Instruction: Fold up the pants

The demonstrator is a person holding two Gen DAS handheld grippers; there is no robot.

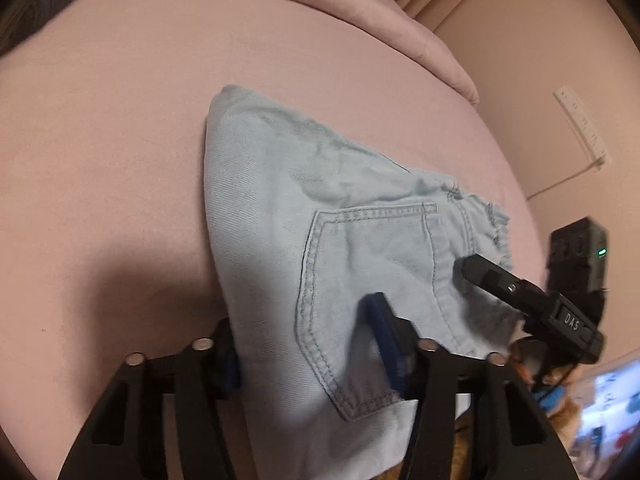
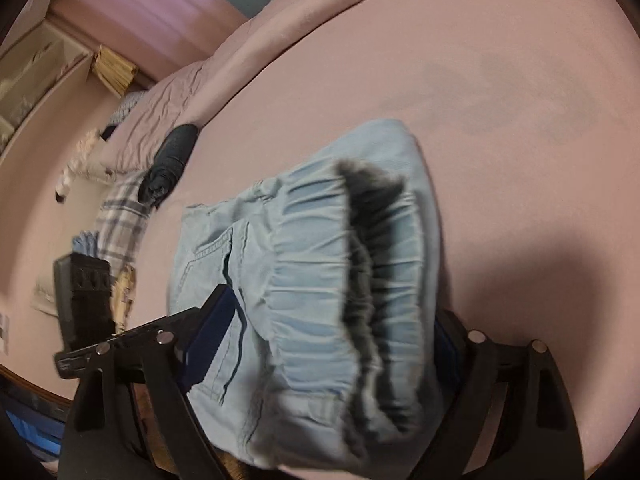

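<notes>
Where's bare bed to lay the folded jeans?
Free: pink bed sheet between the jeans and the rolled duvet; also sheet beyond the waistband. Crowded: the bed's edge, with dark rolled garment and plaid cloth.

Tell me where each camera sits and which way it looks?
Left wrist: sits on the left gripper, looking down its fingers at the pants on the pink bed; the right gripper shows too.
Right wrist: sits on the right gripper, looking down at the pants' waistband; the left gripper shows at left.
Both share the pants, the bed and each other's gripper.
</notes>
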